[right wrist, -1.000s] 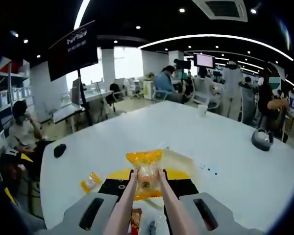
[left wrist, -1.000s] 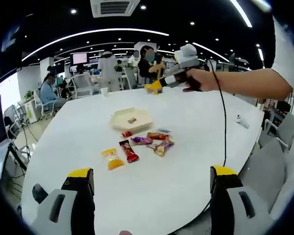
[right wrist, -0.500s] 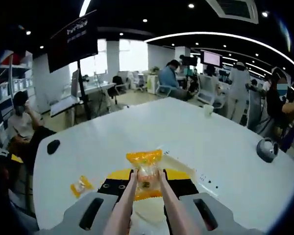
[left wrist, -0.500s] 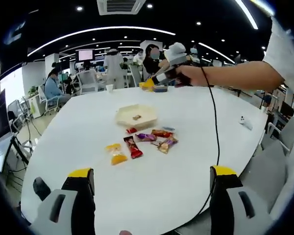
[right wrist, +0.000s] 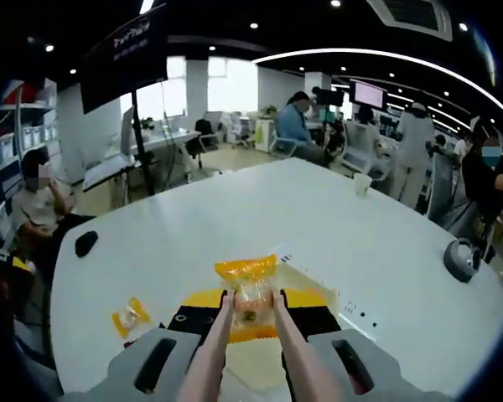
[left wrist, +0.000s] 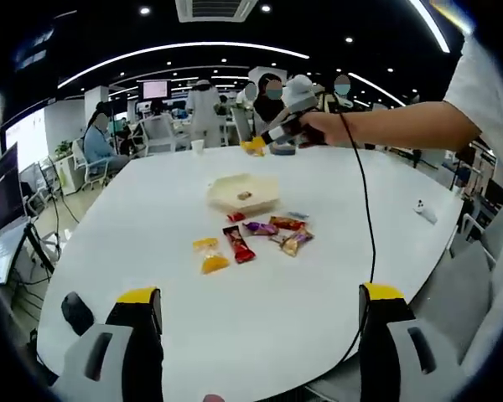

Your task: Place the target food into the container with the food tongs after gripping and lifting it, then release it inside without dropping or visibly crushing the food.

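Container (left wrist: 243, 193) on table (left wrist: 151, 251) holds one small snack. Right gripper (right wrist: 251, 311) clamps tongs (right wrist: 245, 352), pinching an orange packet (right wrist: 249, 293) at their tips. Left gripper (left wrist: 251, 314) spread wide, holding nothing.

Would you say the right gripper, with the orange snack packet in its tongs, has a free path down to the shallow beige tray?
Probably yes: the right gripper hangs above the shallow beige tray, with nothing between them.

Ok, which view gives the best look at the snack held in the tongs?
The right gripper view: the orange-wrapped snack sits close up between the tongs. The left gripper view shows it as a small yellow speck at the far right gripper.
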Demonstrator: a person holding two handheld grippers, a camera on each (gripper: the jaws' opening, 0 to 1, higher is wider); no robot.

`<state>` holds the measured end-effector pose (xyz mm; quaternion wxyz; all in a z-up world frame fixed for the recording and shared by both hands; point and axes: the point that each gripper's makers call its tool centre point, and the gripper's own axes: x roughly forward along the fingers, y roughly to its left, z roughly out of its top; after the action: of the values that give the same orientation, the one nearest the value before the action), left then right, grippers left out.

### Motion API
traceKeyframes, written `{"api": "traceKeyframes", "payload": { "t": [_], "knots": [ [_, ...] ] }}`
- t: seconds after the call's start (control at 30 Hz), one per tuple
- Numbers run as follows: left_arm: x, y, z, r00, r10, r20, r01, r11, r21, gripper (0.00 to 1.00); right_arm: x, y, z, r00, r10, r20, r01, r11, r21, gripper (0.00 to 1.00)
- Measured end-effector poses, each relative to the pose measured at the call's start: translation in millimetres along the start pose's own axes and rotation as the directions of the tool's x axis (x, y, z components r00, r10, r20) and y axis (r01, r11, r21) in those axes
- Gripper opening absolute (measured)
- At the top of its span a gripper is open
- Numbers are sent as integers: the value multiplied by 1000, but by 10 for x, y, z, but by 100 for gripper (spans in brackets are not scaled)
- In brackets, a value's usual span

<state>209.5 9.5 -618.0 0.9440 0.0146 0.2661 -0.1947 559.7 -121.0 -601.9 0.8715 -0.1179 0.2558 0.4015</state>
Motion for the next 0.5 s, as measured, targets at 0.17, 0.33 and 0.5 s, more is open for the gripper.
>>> {"api": "traceKeyframes", "payload": {
  "t": [0.17, 0.33, 0.5],
  "knots": [
    [7, -29, 21, 1000, -7, 8, 7, 1000, -3, 98, -51, -60, -13, 1000, -26, 5, 25, 999, 36, 26],
    [20, -46, 41, 1000, -13, 11, 13, 1000, 3, 97, -91, -16, -7, 1000, -28, 2, 28, 1000, -3, 26],
    [20, -61, 52, 1000, -18, 9, 18, 1000, 12, 97, -135, -12, -6, 999, -32, 5, 32, 999, 2, 26]
  ]
}}
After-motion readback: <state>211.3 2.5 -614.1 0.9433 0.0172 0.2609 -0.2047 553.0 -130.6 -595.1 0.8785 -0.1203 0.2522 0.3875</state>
